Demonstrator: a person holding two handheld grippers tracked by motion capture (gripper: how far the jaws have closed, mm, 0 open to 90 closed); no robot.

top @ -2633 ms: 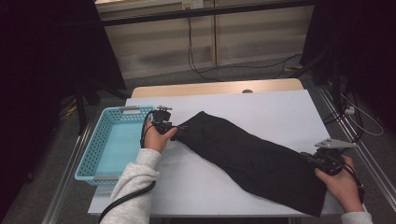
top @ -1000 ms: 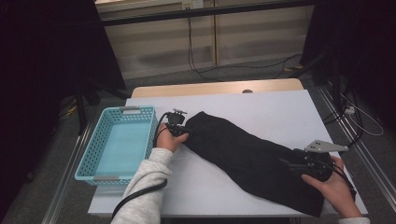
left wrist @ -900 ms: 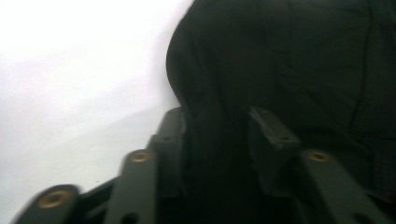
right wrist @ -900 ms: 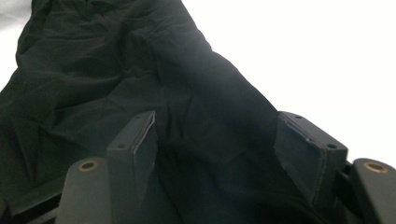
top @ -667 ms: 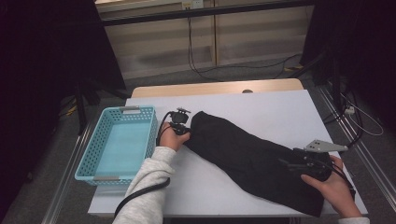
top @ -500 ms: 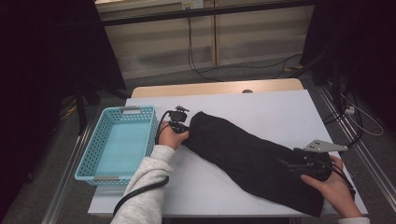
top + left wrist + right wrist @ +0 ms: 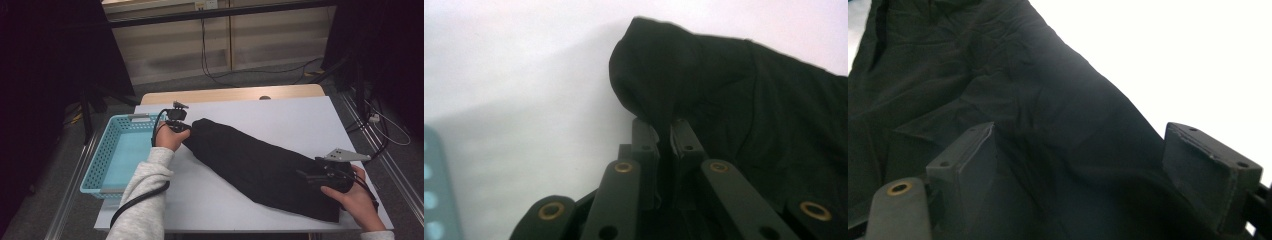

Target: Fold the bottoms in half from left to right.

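black cloth (image 7: 260, 167), a long folded garment, lies slantwise across the white bench (image 7: 280, 115), one end near the far left and the other end at the near right corner. the left gripper (image 7: 176, 123) sits at the cloth's upper left end, held by the person's left hand (image 7: 169, 137) in a pale grey sleeve (image 7: 145, 200). in the left gripper view its fingers (image 7: 644, 145) are pressed together on a pinch of the fabric, and the corner of the cloth is drawn up into a small rounded peak above the bench, with the rest of the garment spreading away to the right of that view. the right gripper (image 7: 327, 177) rests over the cloth's lower right end, held by the right hand (image 7: 355, 197), with its grey three-cornered plate (image 7: 346, 155) on top. its fingers (image 7: 968, 160) have just been opening and stand spread wide, one on each side in the right gripper view, with crumpled dark fabric lying between and below them; neither pad presses on the cloth. a light blue basket (image 7: 97, 165) stands at the bench's left edge, just beside the left hand and apart from the cloth. a black cable (image 7: 137, 202) trails along the sleeve from the left gripper.
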